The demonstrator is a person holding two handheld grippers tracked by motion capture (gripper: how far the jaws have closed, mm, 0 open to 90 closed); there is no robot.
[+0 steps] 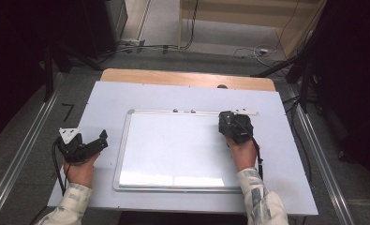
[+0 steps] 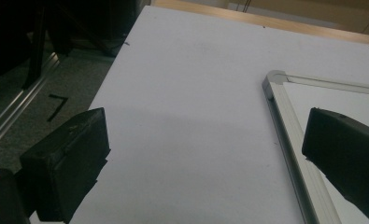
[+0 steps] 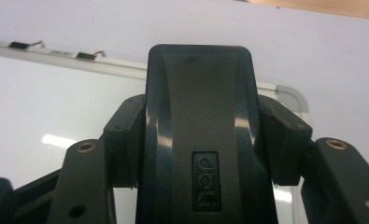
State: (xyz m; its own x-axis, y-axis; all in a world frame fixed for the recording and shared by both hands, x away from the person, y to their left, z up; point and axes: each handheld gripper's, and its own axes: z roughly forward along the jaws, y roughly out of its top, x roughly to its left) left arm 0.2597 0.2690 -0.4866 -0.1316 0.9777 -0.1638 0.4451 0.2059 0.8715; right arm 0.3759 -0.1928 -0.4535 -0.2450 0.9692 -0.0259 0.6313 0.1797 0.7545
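Whiteboard point(image 1: 173, 150) lies flat in the middle of the pale tabletop point(image 1: 285, 159) in the high view, its metal frame running all round. Over its far right corner the right gripper point(image 1: 229, 123) is clamped on a black eraser point(image 1: 236, 125), held low over the white surface. Just beyond that gripper two small clips point(image 1: 183, 111) sit on the board's far rail. The left gripper point(image 1: 96, 140) hovers off the board's left edge, over bare tabletop, jaws spread with nothing between them. Well apart from both grippers, cables point(image 1: 260, 50) lie on the floor past the table's far wooden edge.

Left gripper view: its two black jaws stand wide apart, bare tabletop point(image 2: 187, 130) between them. The whiteboard's rounded corner point(image 2: 273, 79) and frame lie just inside the right-hand jaw. Ahead is open table up to the wooden edge; beside the other jaw the table drops off to the floor.

Right gripper view: the eraser point(image 3: 198, 126) stands upright between the jaws, both pads pressed to its sides, hiding the board directly ahead. Beyond it run the far rail, the clips point(image 3: 86, 55) to one side, and the board's corner point(image 3: 289, 95) to the other.
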